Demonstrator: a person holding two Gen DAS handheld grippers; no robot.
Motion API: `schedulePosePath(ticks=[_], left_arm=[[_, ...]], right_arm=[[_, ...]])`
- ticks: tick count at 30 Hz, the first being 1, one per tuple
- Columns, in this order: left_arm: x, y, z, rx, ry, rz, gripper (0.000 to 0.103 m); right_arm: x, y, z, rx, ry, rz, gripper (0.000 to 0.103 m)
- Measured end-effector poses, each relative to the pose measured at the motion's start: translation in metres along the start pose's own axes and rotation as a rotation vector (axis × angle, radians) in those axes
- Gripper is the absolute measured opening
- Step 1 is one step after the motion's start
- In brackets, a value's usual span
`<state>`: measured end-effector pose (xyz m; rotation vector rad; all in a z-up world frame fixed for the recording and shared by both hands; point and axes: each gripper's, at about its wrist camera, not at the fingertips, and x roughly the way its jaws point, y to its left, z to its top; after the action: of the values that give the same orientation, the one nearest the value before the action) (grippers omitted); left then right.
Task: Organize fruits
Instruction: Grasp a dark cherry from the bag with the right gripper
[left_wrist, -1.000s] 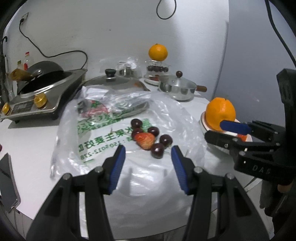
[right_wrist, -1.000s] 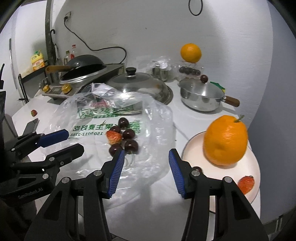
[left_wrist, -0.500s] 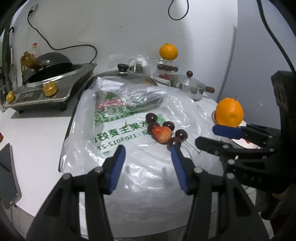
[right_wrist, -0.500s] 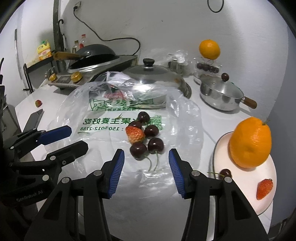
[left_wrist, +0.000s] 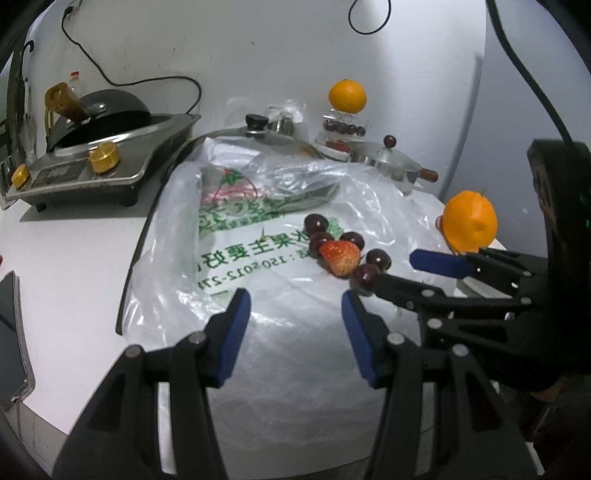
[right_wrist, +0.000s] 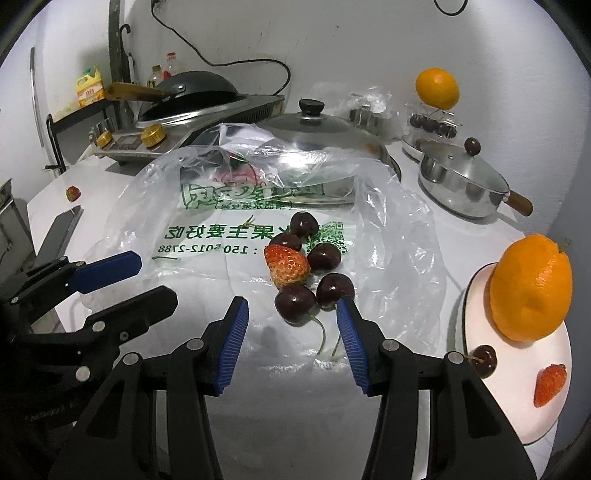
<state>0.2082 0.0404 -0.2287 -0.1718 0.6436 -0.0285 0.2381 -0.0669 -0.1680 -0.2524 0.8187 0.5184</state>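
**Desk:** Asking where the fruit is lying

**Field:** Lying bunched on the clear plastic bag (right_wrist: 207, 229) spread toward the near edge of the tabletop, as dark cherries crowding a strawberry (right_wrist: 287, 266). Also resting already on the white plate (right_wrist: 476, 332) at the right edge: an orange (right_wrist: 530, 288), one cherry, one strawberry

**Desk:** Checking the jaws

**Field:** Standing well apart on both, gripping nothing. Hovering closest: the right gripper (right_wrist: 290, 302), framing the nearest cherry (right_wrist: 295, 304) just ahead of its blue pads, with a second cherry (right_wrist: 335, 291) almost touching the right-hand pad. Hanging further back toward the near edge: the left gripper (left_wrist: 294, 299), with the cluster well ahead of it and off to its right

**Desk:** Wondering about the approach

**Field:** Judging the right hand far better placed. Being round, offering no real long axis, though trailing a thin stem back toward the near edge, under the jaws. Probably needing only a short push forward and down before closing, while risking catching the neighbouring cherry or bunching the slack bag
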Motion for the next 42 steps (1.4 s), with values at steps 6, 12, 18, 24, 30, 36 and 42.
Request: schedulePosePath(ticks=[6, 12, 18, 24, 30, 36, 42], left_arm=[[0.004, 0.005, -0.002, -0.016, 0.001, -0.001, 0.053], [0.008, 0.009, -0.004, -0.023, 0.004, -0.001, 0.053], [0.012, 0.013, -0.005, -0.030, 0.012, -0.005, 0.053], [0.014, 0.014, -0.007, -0.034, 0.015, -0.011, 0.053], [0.013, 0.016, -0.007, -0.040, 0.013, -0.013, 0.053], [0.012, 0.016, -0.008, -0.040, 0.012, -0.016, 0.053], [0.011, 0.016, -0.007, -0.038, 0.011, -0.013, 0.053]], right_arm=[[0.010, 0.002, 0.000, 0.001, 0.012, 0.005, 0.053], [0.020, 0.002, 0.000, 0.011, 0.029, 0.007, 0.053], [0.028, 0.001, -0.001, 0.025, 0.037, -0.009, 0.053], [0.034, 0.000, 0.001, 0.025, 0.040, -0.029, 0.052], [0.034, 0.001, 0.002, 0.022, 0.036, -0.039, 0.041], [0.038, 0.005, -0.001, 0.016, 0.056, -0.047, 0.039], [0.040, 0.007, -0.002, 0.011, 0.049, -0.064, 0.036]])
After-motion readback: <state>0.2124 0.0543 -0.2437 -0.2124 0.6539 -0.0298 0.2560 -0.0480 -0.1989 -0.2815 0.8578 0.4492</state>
